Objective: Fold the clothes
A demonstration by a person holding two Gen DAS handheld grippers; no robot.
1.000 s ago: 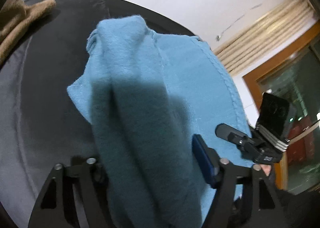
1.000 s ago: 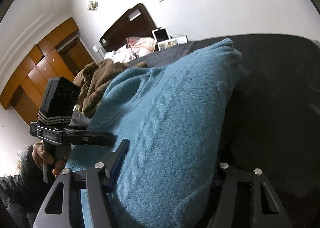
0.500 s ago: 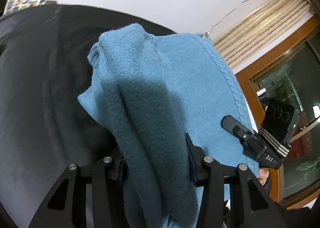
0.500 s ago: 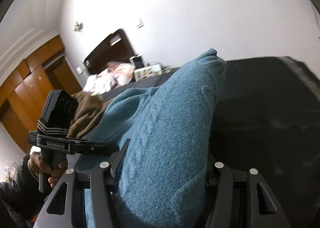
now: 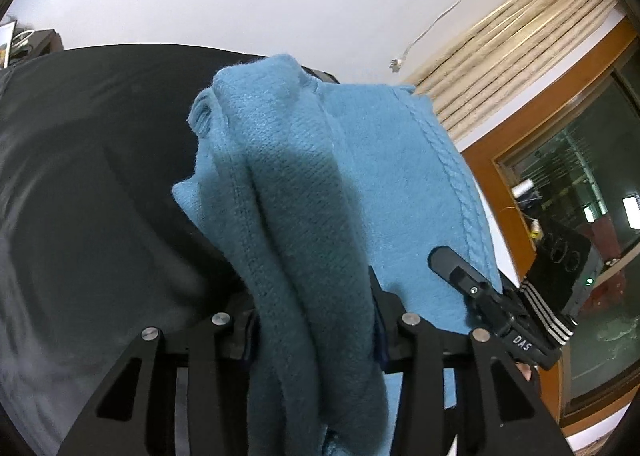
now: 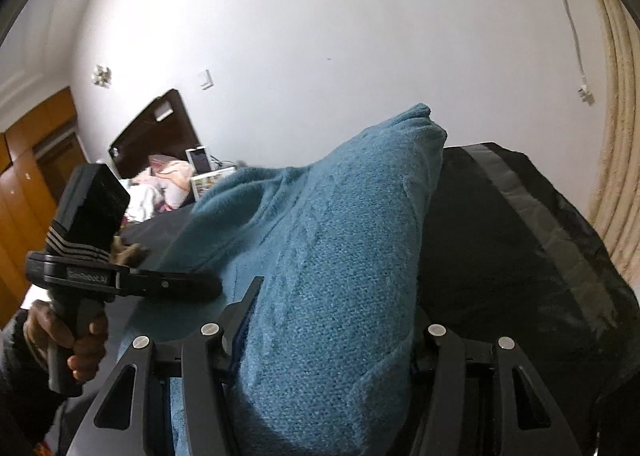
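Both the left gripper (image 5: pixel 314 320) and the right gripper (image 6: pixel 328 330) pinch bunched folds of a blue cable-knit sweater (image 5: pixel 320 176) above a black-covered bed (image 5: pixel 88 184); the left jaws have just closed tighter. Only the right view shows the dark wooden headboard (image 6: pixel 154 132); only the left, the wood-framed window (image 5: pixel 560 184).

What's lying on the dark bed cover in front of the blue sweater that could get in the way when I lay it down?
Nothing visible. Both the left claw and the right claw grip the blue sweater, and the dark bed cover ahead looks bare. A brown garment lies off to the side, behind the left claw.
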